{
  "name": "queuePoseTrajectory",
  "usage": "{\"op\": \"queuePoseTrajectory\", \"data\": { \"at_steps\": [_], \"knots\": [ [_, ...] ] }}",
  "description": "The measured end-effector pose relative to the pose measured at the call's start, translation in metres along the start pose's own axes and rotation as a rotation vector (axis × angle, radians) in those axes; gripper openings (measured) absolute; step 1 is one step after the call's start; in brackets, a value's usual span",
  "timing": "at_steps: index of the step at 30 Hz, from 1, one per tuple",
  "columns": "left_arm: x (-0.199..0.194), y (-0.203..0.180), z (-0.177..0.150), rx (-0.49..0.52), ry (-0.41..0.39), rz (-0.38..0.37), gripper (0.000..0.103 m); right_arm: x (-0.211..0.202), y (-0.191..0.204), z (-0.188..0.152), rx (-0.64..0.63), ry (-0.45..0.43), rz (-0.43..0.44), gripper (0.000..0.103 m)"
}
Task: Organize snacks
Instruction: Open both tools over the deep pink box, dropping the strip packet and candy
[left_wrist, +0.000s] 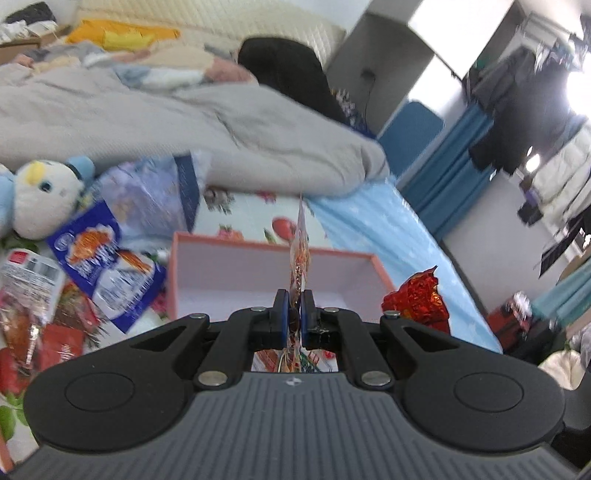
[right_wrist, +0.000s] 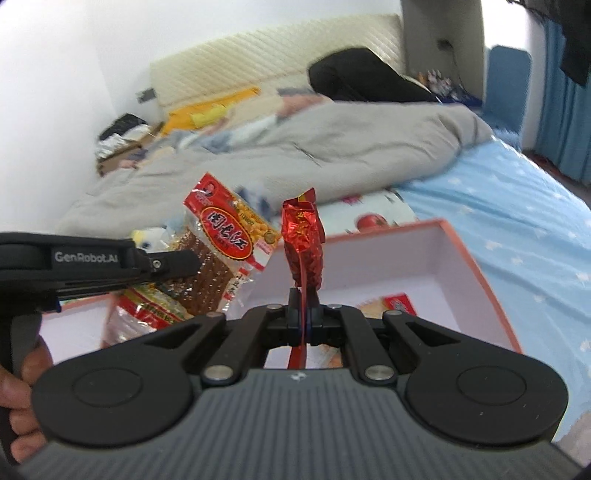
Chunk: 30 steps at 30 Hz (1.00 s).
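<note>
Snacks are riding in both of our grippers above the bed. Our left gripper (left_wrist: 293, 314) is pinching a clear packet with a red label (right_wrist: 221, 251) edge-on between its narrowed jaws, just over the pink-rimmed white box (left_wrist: 177, 273). Our right gripper (right_wrist: 304, 308) is clamping a crinkled red foil pouch (right_wrist: 303, 243), holding it upright above the same box (right_wrist: 476, 269). More packets are lying loose left of the box, among them a blue-and-white wrapper (left_wrist: 99, 258), near a plush toy (left_wrist: 40, 195) and a grey quilt (left_wrist: 184, 122).
</note>
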<state>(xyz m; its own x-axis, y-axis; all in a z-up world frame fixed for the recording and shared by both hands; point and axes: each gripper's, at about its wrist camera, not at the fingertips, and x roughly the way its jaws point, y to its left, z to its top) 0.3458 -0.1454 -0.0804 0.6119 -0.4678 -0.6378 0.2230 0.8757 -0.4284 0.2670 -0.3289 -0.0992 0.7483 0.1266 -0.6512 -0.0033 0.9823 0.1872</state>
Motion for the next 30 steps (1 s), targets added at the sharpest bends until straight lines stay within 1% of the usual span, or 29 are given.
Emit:
{"op": "queuePoseTrajectory", "data": {
  "at_steps": [5,7,10,17,19,20,21,22,23,24,25,26,27,30],
  "knots": [
    [0.053,-0.005,-0.007,0.02,0.1,0.007,0.007,0.036,-0.034,-0.01,0.053,0.083,-0.048,0.005],
    [0.073,-0.003,-0.008,0.017,0.13,0.009,0.007,0.055,-0.044,-0.012,0.066,0.121,-0.075,0.005],
    [0.102,0.0,-0.009,0.019,0.179,0.025,0.007,0.081,-0.059,-0.013,0.083,0.166,-0.091,0.005],
    [0.144,0.012,-0.008,0.015,0.244,0.063,0.008,0.117,-0.084,-0.012,0.112,0.23,-0.102,0.007],
    [0.151,0.014,-0.006,0.009,0.249,0.093,0.009,0.121,-0.088,-0.011,0.112,0.238,-0.098,0.008],
    [0.154,0.016,-0.005,0.009,0.256,0.115,0.011,0.123,-0.089,-0.011,0.113,0.245,-0.093,0.008],
    [0.156,0.016,-0.004,0.012,0.261,0.133,0.021,0.124,-0.09,-0.01,0.119,0.251,-0.089,0.009],
    [0.156,0.017,-0.003,0.012,0.262,0.144,0.03,0.125,-0.092,-0.009,0.126,0.255,-0.087,0.009],
    [0.156,0.017,-0.003,0.008,0.257,0.146,0.045,0.125,-0.092,-0.008,0.134,0.262,-0.089,0.013],
    [0.154,0.018,-0.002,0.003,0.247,0.145,0.049,0.124,-0.093,-0.008,0.139,0.262,-0.089,0.031],
    [0.152,0.018,-0.001,0.004,0.24,0.143,0.049,0.123,-0.095,-0.007,0.142,0.253,-0.078,0.04],
    [0.149,0.017,-0.001,0.007,0.237,0.142,0.049,0.118,-0.094,-0.007,0.147,0.237,-0.061,0.045],
    [0.146,0.016,0.0,0.011,0.232,0.141,0.049,0.114,-0.093,-0.007,0.148,0.23,-0.052,0.043],
    [0.13,0.011,0.001,0.019,0.21,0.134,0.049,0.101,-0.087,-0.004,0.138,0.207,-0.047,0.043]
  ]
}}
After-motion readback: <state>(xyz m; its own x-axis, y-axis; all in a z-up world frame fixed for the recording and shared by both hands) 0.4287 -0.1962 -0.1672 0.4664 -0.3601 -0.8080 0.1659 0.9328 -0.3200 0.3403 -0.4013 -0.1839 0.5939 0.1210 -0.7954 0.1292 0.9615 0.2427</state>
